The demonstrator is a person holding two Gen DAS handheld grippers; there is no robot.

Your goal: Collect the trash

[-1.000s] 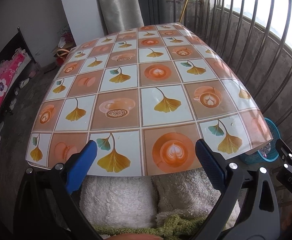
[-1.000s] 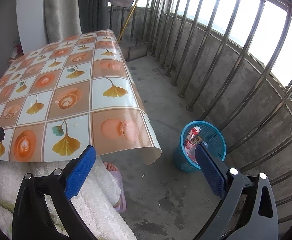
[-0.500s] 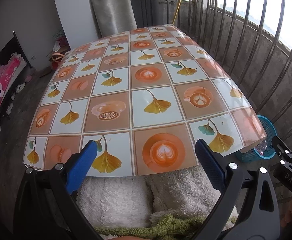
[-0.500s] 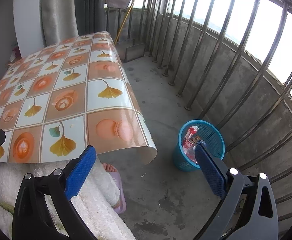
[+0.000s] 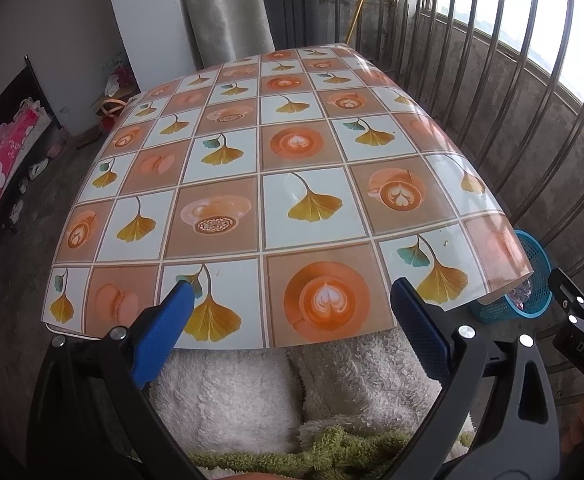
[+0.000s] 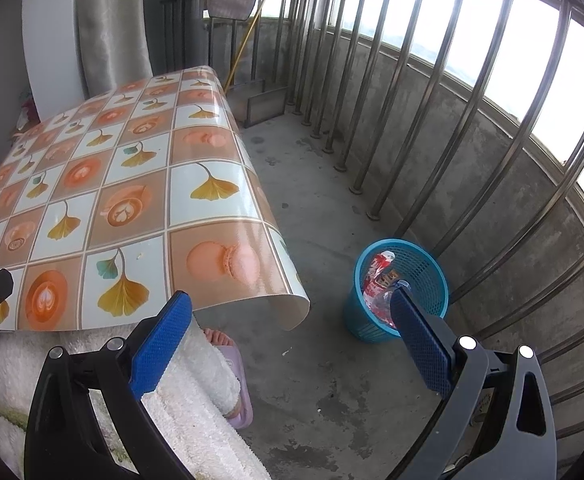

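Left wrist view: the left tongs (image 5: 292, 312) are held wide apart with nothing between them, at the lower middle of the frame over the near edge of the tabletop (image 5: 304, 152). No trash is seen on its glossy cloth of ginkgo leaves and coffee cups; only a tiny speck is noted at lower right. A mesh waste basket (image 5: 532, 280) is partly seen past the right corner, and the other tool at the far right edge. A fluffy white garment fills the bottom of the frame. Right wrist view: the right tongs (image 6: 292, 340) are likewise spread wide and empty, at lower middle. The blue basket (image 6: 424, 268) stands on the floor at right of centre, just beside the railing bars, well apart from the table. The trash (image 6: 378, 280) lies inside it: a red-and-white wrapper and what seems clear crinkled plastic. It is judged light, soft and crushable, best pinched at a free upper edge. The concrete floor (image 6: 332, 392) is stained; a foot in a lilac slipper (image 6: 231, 364) is seen beneath the curled cloth corner. A curtain and a pale wall close the upper left.
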